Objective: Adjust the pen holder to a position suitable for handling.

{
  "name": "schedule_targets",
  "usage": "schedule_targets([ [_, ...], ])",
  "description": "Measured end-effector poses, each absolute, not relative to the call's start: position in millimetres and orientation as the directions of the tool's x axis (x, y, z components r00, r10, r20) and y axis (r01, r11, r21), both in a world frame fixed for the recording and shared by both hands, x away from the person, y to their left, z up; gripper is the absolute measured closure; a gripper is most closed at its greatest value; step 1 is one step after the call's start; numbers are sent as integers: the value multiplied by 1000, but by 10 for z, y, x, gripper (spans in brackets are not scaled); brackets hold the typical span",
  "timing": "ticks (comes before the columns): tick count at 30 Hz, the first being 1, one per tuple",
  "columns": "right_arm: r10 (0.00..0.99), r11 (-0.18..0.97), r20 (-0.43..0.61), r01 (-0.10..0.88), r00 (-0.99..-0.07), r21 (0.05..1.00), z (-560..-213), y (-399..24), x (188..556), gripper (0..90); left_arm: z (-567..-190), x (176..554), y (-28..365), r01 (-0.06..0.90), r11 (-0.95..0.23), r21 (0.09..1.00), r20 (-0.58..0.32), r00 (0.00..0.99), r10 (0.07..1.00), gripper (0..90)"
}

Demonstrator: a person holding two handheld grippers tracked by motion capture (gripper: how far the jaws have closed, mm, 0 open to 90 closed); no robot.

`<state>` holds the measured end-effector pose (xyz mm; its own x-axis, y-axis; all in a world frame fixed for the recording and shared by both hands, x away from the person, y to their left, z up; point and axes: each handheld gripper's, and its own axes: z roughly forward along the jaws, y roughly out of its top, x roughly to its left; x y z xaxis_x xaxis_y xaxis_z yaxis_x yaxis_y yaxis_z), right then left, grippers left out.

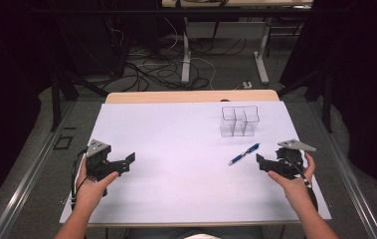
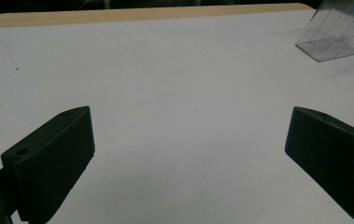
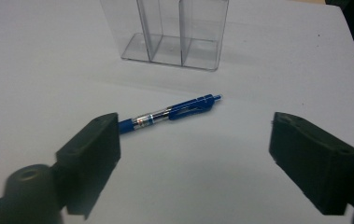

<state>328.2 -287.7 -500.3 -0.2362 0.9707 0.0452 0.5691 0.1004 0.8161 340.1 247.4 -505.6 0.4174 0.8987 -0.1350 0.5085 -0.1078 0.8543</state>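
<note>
Couldn't read a single word, number or logo anywhere, not even on the blue pen [image 3: 172,113], whose barrel was just too small and blurry.

High view overhead, facing forward; both tongs views low, sharing clear organizer [image 1: 239,121].

Glossy plastic pen [image 3: 171,113], clear holder [image 3: 174,32], seemingly matt table [image 1: 176,144].

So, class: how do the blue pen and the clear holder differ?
The blue pen lies flat; the clear holder stands upright. The pen is opaque and slim; the holder is see-through, boxy, divided into compartments. Both rest on the white table, apart, neither held.
</note>
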Motion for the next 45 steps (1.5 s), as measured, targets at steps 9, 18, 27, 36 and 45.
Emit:
schedule_targets([
  [9,965,135,21,566,-261,813,-4910,-2949,3567,393,-5063,3406,2460,502,-116,857,-124,420,899,15],
  [18,963,143,25,583,-270,800,-4710,-2962,3898,480,-5076,3399,2436,500,-124,857,-120,427,896,25],
  [27,966,137,16,561,-260,816,-4516,-2955,4190,683,-5082,3388,2446,504,-124,855,-121,425,897,32],
  [36,970,144,12,610,-244,780,-4568,-3001,4538,900,-5098,3397,2450,507,-124,853,-121,424,898,40],
  [45,977,128,9,616,-214,778,-4688,-3059,4829,900,-5118,3403,2449,514,-126,849,-123,424,897,46],
])
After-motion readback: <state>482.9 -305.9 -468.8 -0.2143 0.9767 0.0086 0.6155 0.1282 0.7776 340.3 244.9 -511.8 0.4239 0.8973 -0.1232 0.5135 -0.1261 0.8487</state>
